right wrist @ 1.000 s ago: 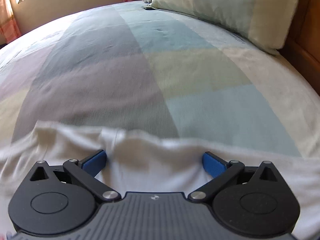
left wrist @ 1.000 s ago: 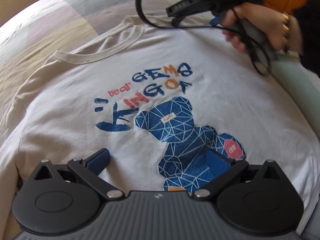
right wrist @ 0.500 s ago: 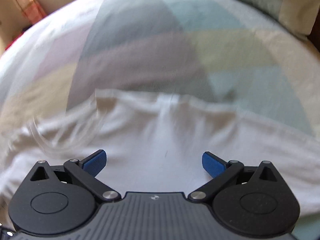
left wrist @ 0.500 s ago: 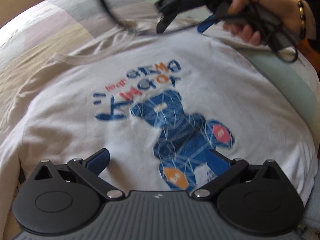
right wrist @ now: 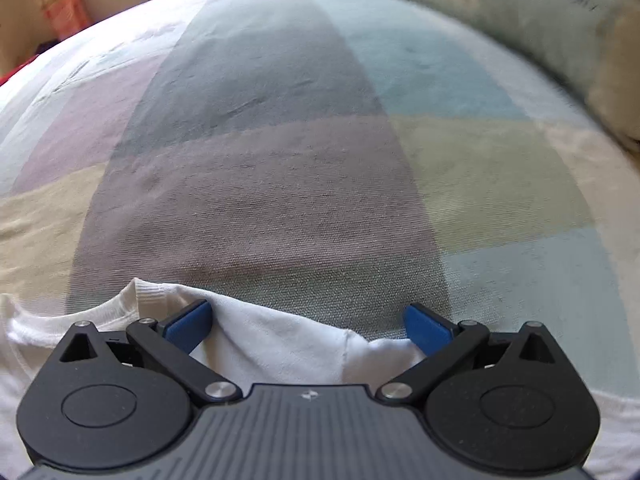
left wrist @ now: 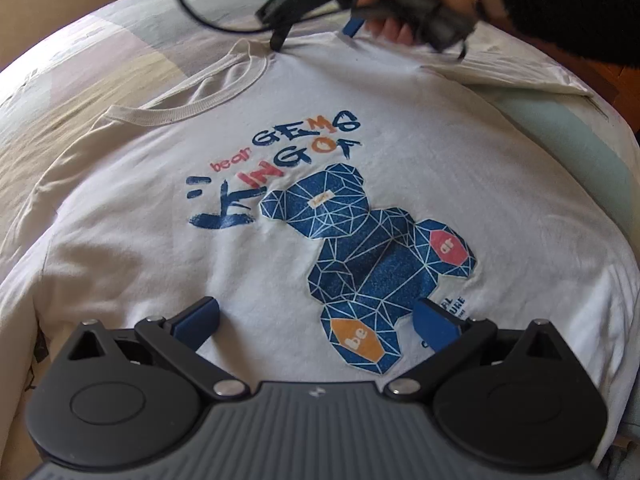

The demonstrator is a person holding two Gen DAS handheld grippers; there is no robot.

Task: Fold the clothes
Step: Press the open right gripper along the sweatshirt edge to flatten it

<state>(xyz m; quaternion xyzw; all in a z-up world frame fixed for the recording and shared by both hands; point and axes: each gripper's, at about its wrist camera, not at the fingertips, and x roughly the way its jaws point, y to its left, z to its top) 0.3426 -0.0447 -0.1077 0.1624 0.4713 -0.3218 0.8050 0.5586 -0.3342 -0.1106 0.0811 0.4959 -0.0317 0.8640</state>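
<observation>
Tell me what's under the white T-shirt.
The white T-shirt lies spread flat on a bed cover of pastel colour blocks, which shows all around it. Whatever lies beneath the shirt's middle is covered and cannot be seen.

The t-shirt (left wrist: 400,152) is soft white cotton-looking knit, matt, with a ribbed collar and a flat printed bear graphic (left wrist: 360,264) that looks slightly speckled. Bedspread (right wrist: 280,180) under it is a coarser woven cloth, you can see the weave grain, totally matt. Both grippers, left (left wrist: 316,322) and right (right wrist: 306,322), are matt black plastic with a ribbed grey body, shiny metal pivot pins and smooth blue pads (left wrist: 198,318). Sleeve (left wrist: 568,4) looks fuzzy black.
</observation>
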